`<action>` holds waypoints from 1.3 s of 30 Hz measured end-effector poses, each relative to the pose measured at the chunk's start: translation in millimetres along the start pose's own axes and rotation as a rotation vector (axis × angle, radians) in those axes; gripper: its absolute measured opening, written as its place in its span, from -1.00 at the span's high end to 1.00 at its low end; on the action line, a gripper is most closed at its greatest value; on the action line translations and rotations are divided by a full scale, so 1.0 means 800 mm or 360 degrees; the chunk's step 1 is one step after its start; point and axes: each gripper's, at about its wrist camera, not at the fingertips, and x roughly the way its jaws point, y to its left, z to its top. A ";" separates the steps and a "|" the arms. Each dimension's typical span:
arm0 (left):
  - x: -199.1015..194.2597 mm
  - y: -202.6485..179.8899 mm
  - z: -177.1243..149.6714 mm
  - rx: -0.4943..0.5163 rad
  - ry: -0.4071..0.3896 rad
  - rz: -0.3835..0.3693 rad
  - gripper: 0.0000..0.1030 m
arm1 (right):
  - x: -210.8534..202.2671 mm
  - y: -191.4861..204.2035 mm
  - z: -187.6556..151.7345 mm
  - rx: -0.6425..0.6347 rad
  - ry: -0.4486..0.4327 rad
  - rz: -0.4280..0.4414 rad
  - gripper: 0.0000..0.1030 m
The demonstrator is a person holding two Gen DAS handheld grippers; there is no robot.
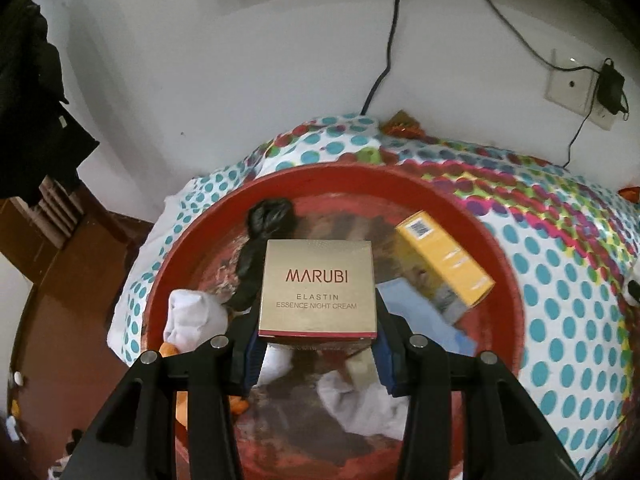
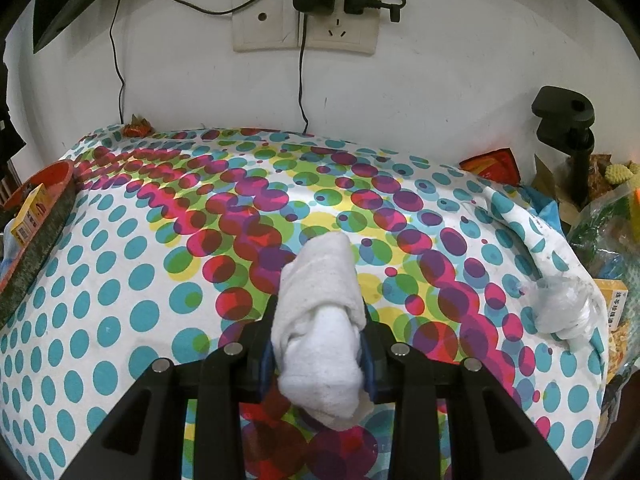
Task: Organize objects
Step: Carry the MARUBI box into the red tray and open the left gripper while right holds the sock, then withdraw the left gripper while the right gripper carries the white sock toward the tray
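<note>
My left claw (image 1: 318, 344) is clamped on a square gold cardboard box printed MARUBI Elastin Essence Night Cream (image 1: 318, 288), held above a round red tray with a worn, patterned floor (image 1: 512, 280). My right claw (image 2: 318, 354) is closed around a rolled white terry sock (image 2: 320, 320), which it holds over the dotted, multicoloured cloth covering the tabletop (image 2: 120, 280), well apart from the tray.

Judging by what lies in the tray, the sorting is partly done. It already holds a yellow rectangular carton with a barcode (image 1: 444, 260), a twisted black bundle that looks like a sock or hair piece (image 1: 264, 232), a white soft toy with an orange part (image 1: 192, 316), a pale blue flat piece (image 1: 424, 312) and more crumpled white cloth (image 1: 360, 404).

If the tray is the collecting place, 2 things in my claws are left to set down: the gold box, which is right over it, and the sock, which has the width of the cloth to cross. A crumpled clear plastic wrap (image 2: 564, 308) also lies loose near the right edge of the cloth, beside a heap of packets and bags (image 2: 600, 208); whether those belong to the job I cannot tell.
</note>
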 end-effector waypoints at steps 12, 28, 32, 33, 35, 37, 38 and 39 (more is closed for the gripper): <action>0.022 0.024 -0.007 -0.0009 0.0033 0.0024 0.10 | 0.001 0.005 0.000 -0.0029 0.0003 -0.0035 0.34; -0.018 0.030 -0.021 0.0080 -0.0083 0.0028 -0.71 | 0.000 0.006 0.000 -0.0050 0.0002 -0.0053 0.34; -0.044 0.036 -0.032 0.0118 -0.0179 0.0080 -0.93 | -0.001 0.007 0.001 -0.0053 -0.0002 -0.0048 0.34; -0.048 0.038 -0.034 0.0116 -0.0182 0.0078 -1.00 | 0.000 0.007 0.001 -0.0054 0.0000 -0.0047 0.34; -0.057 0.044 -0.040 0.0094 -0.0188 0.0054 -1.00 | -0.001 0.007 0.002 -0.0055 -0.0002 -0.0044 0.34; -0.062 0.051 -0.046 0.0080 -0.0189 0.0046 -1.00 | -0.002 0.007 0.002 -0.0057 -0.0002 -0.0045 0.34; -0.064 0.054 -0.048 0.0069 -0.0186 0.0056 -1.00 | -0.002 0.007 0.002 -0.0057 -0.0001 -0.0045 0.34; -0.065 0.058 -0.050 0.0056 -0.0185 0.0062 -1.00 | -0.002 0.006 0.002 -0.0054 -0.0001 -0.0045 0.34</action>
